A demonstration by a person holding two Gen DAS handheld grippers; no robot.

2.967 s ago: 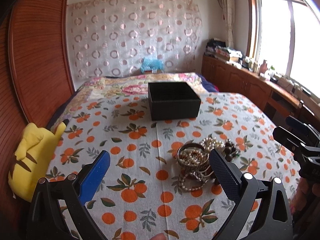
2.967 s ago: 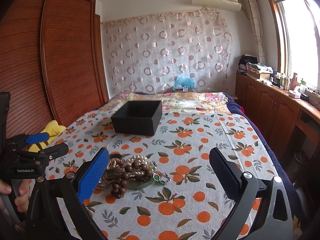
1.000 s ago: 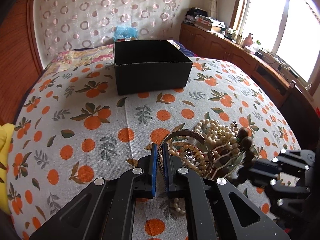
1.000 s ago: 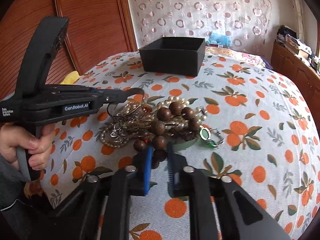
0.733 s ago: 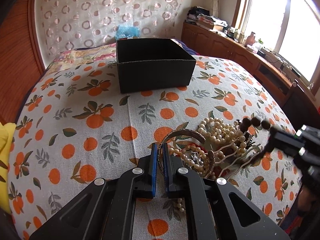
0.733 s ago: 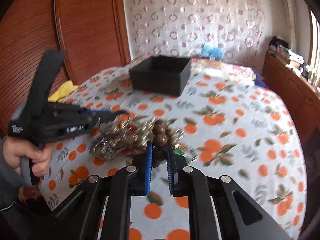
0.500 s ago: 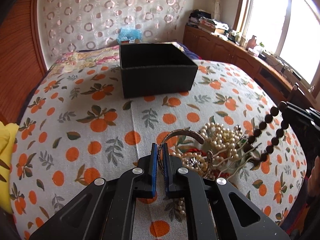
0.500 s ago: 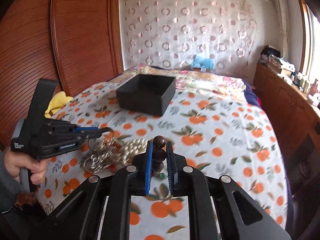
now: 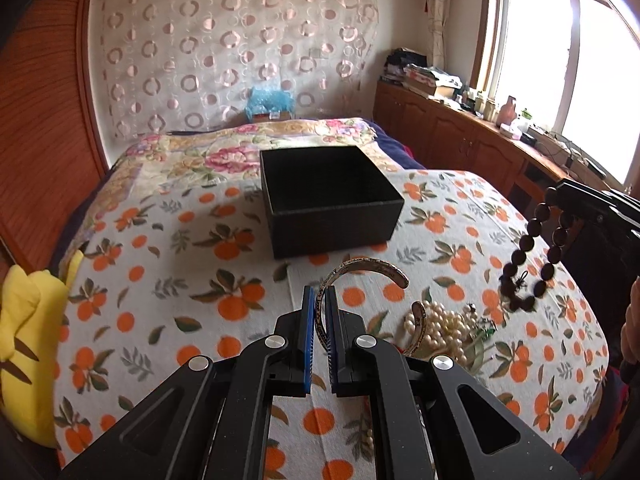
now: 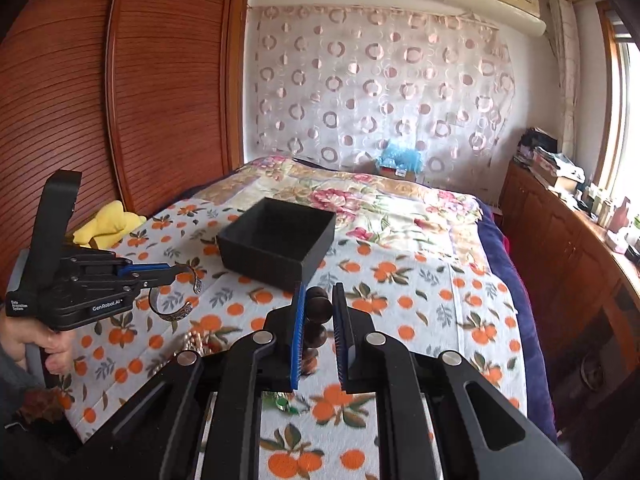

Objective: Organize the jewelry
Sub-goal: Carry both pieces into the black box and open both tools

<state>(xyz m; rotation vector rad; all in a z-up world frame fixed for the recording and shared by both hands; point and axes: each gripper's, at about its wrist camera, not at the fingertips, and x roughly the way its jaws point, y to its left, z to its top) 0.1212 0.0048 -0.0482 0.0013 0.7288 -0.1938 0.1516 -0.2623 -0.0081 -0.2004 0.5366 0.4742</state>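
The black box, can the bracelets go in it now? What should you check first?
1. Black box open on top, with no lid: ok.
2. Left gripper shut on the silver cuff bracelet: ok.
3. Right gripper shut on the dark bead bracelet: ok.
4. Both bracelets lifted off the jewelry pile: ok.
5. Either bracelet over the box: not ok, both hang short of it.
6. Box bottom free of other things: cannot tell, too dark.

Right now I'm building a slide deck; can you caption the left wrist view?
Left gripper lifts a silver cuff bangle toward the black box; right gripper dangles a wooden bead bracelet.
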